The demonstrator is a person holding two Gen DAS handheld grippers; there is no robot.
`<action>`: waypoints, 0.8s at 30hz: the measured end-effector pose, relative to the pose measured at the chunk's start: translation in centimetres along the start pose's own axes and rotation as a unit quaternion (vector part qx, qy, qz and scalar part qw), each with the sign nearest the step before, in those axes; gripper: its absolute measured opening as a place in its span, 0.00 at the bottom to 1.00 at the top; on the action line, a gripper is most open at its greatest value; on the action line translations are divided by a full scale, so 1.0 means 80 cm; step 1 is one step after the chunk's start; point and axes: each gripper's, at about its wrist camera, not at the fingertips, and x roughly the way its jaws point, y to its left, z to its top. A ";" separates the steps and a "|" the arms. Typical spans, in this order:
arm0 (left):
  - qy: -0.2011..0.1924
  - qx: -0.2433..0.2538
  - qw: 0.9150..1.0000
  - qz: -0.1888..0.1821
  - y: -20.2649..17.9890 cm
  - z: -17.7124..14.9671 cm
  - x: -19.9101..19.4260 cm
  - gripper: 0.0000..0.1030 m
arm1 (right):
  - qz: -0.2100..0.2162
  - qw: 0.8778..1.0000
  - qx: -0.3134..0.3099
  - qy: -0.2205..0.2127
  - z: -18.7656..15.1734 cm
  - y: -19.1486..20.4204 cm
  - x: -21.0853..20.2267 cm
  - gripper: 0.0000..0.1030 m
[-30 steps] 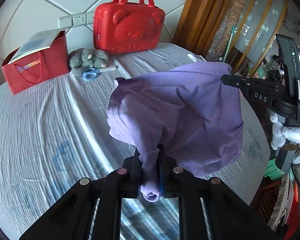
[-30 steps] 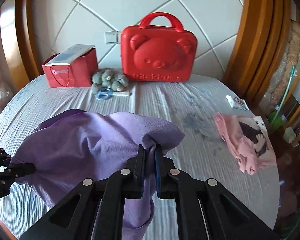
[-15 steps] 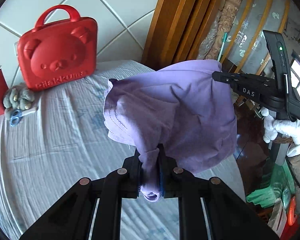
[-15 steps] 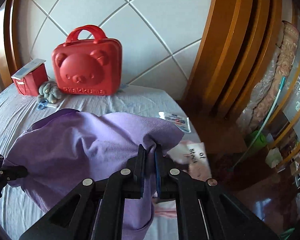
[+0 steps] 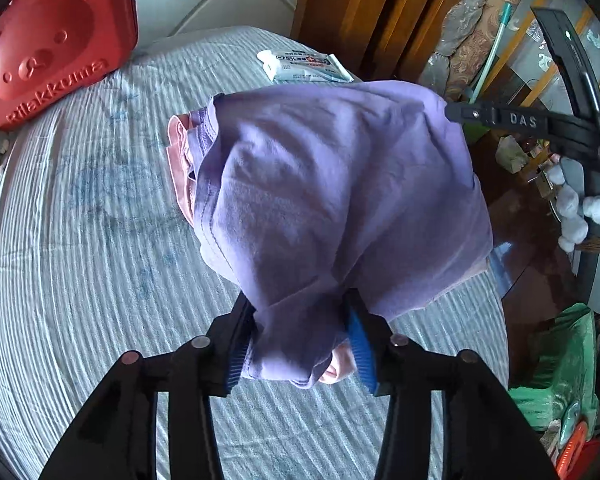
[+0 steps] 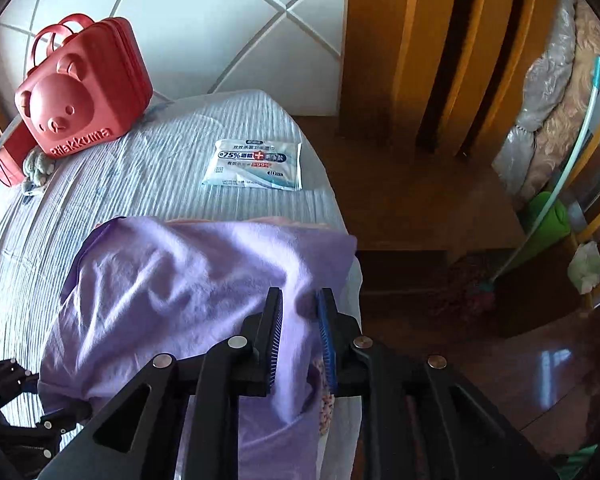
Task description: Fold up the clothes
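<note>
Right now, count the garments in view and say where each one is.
2: a purple garment between both grippers' open jaws at the table's right edge; a pink garment lies beneath it, mostly covered. More could be hidden underneath.

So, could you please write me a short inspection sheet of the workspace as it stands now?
Surface: table under a ribbed pale blue-grey cloth, wrinkled.
Job's things: folded purple cotton garment lying over a pink garment near the table's edge.
Clutter: red hard bear-face case, white-and-blue wipes packet, grey plush toy, red paper bag.
Grippers: left gripper and right gripper have just been opening; purple cloth lies between each pair of jaws, pads no longer pinching it.
Cables: nothing seen.
Surroundings: white tiled wall, wooden panelling, dark wooden floor.
</note>
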 end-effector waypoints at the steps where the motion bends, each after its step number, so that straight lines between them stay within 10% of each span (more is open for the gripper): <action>1: -0.004 0.000 1.000 0.001 0.003 -0.001 -0.006 0.49 | 0.006 1.000 0.004 0.000 -0.011 -0.004 -0.006 0.22; 8: -0.013 -0.014 1.000 0.021 0.020 0.005 -0.022 0.52 | 0.061 0.997 0.031 0.038 -0.077 -0.012 -0.015 0.45; 10: -0.007 -0.020 1.000 0.020 0.023 0.003 -0.015 0.52 | 0.058 0.996 0.036 0.064 -0.091 -0.012 -0.003 0.33; 11: -0.004 -0.021 1.000 0.021 0.023 0.000 -0.013 0.50 | 0.063 0.994 0.041 0.081 -0.097 -0.013 0.003 0.01; 16: 0.011 -0.014 1.000 0.022 0.019 -0.010 -0.002 0.43 | 0.054 0.993 0.048 0.095 -0.124 -0.020 -0.003 0.01; 22: -0.008 0.013 0.999 0.034 0.008 -0.015 -0.043 0.45 | 0.013 0.997 0.058 0.056 -0.131 -0.022 -0.037 0.08; 24: -0.023 0.020 0.999 0.028 -0.001 -0.018 -0.063 0.48 | 0.000 0.999 0.034 0.025 -0.137 -0.004 -0.063 0.30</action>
